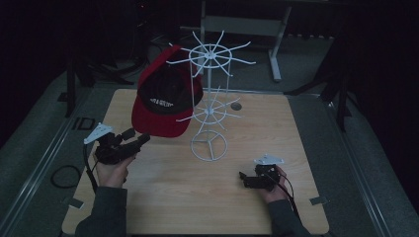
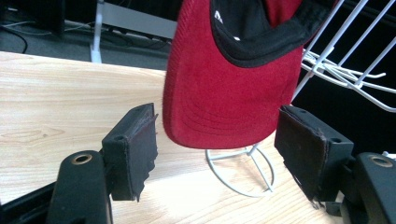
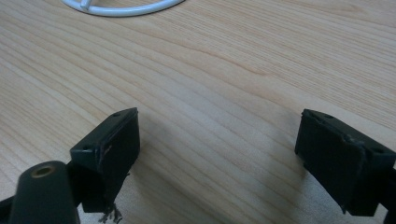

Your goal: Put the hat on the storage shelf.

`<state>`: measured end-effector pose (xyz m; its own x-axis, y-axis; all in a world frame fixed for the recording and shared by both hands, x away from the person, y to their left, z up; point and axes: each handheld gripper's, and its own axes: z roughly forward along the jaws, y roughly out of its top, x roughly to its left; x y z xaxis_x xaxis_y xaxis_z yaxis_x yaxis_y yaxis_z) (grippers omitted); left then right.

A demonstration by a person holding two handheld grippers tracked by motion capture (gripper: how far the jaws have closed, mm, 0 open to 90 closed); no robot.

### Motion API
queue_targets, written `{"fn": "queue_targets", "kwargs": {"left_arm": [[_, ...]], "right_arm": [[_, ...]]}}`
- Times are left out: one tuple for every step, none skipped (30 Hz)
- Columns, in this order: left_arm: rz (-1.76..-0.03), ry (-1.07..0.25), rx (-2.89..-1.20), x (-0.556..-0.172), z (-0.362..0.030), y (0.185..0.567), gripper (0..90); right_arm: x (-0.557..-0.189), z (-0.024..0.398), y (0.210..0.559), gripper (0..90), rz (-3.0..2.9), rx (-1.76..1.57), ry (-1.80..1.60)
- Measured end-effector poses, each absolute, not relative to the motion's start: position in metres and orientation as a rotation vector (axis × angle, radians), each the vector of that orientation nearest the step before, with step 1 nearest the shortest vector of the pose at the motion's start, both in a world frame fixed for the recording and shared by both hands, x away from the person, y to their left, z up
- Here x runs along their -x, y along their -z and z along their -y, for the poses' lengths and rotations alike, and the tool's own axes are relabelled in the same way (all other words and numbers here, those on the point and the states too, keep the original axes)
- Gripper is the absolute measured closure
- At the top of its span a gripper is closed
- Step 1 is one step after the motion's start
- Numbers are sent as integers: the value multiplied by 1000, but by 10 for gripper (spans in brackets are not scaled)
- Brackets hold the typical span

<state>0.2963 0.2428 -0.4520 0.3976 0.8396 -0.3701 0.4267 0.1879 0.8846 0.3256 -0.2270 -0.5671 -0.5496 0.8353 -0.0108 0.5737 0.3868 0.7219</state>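
Left tongs (image 2: 217,154): spread wide, nothing pinched, padded black jaws frayed at the edges; held low over the bench (image 1: 168,197), pointing at the cap. Nearer of the two to the work.

Cap (image 2: 229,93): just ahead of and slightly above the left tongs, brim hanging down between the lines of the two jaws without touching either pad. Red corduroy brim, ribbed texture, curved edge lowest; black crown with small white lettering seen from the high view (image 1: 165,101). Hung on an upper prong of the rack, long axis running top to bottom, brim downmost. Judged: any coming pinch turns on the brim edge sitting straight in front of the left jaws.

Rack (image 1: 210,98): behind and beside the cap; white wire, slim upright post, two tiers of radiating prongs, ring foot with three spokes resting on the bench.

Right tongs (image 3: 233,149): spread, empty, low over bare pale woodgrain, well apart from the cap; ring foot (image 3: 121,7) just ahead of them.
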Motion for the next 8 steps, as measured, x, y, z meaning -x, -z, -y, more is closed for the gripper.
{"fn": "queue_targets", "kwargs": {"left_arm": [[-1218, -427, -1432, -296, -244, 452, 301], [-1221, -429, -1432, -296, -245, 452, 298], [-1225, -430, -1430, -296, -245, 453, 297], [-1226, -430, -1429, -296, -247, 453, 297], [-1230, -430, -1427, -295, -248, 453, 297], [-1232, -431, -1425, -295, -249, 453, 297], [-1233, -432, -1422, -295, -250, 454, 297], [-1234, -432, -1419, -295, -250, 454, 297]], "right_arm": [[-326, 227, 567, 137, -2277, -1221, -964], [-326, 227, 567, 137, -2277, -1221, -964], [-326, 227, 567, 137, -2277, -1221, -964], [-326, 227, 567, 137, -2278, -1221, -964], [-326, 227, 567, 137, -2278, -1220, -964], [-326, 227, 567, 137, -2278, -1220, -964], [-326, 227, 567, 138, -2278, -1220, -964], [-326, 227, 567, 137, -2278, -1220, -964]]}}
